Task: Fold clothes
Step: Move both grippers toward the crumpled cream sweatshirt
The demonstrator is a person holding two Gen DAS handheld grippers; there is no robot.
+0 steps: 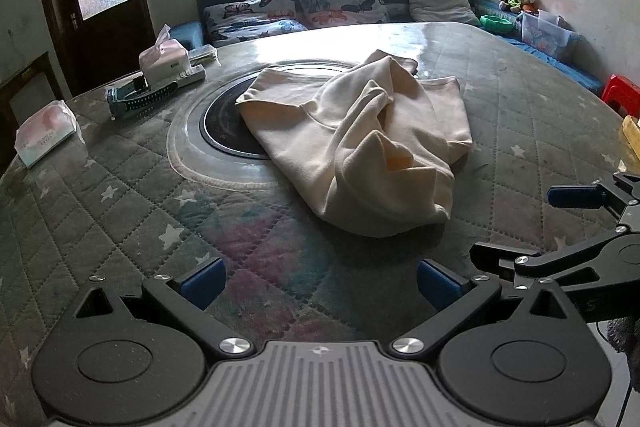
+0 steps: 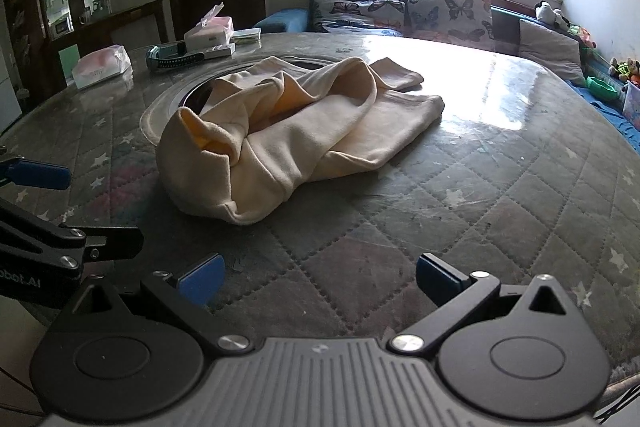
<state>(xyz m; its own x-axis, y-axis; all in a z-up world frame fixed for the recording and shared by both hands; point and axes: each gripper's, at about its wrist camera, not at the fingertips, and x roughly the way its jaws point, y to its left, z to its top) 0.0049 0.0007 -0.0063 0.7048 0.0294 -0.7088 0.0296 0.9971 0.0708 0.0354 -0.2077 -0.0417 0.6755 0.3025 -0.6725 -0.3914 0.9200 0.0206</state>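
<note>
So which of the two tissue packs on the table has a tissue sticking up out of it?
The farther tissue pack, beside the teal watch: a tissue stands up out of its top. The soft pack nearer the table's edge is closed, nothing poking out.

A large round table (image 1: 520, 131) covered with a grey quilted, star-patterned cloth under a glossy clear sheet carries a crumpled cream garment (image 1: 360, 143), which lies bunched near the middle and partly covers a dark round inset (image 1: 224, 123) in the tabletop. Along the far left edge sit a soft pack of tissues (image 1: 46, 135), a teal and black strap-like object (image 1: 140, 97) and a white tissue box (image 1: 164, 61) with a sheet sticking up, resting on a flat white item just beside the strap.
</note>
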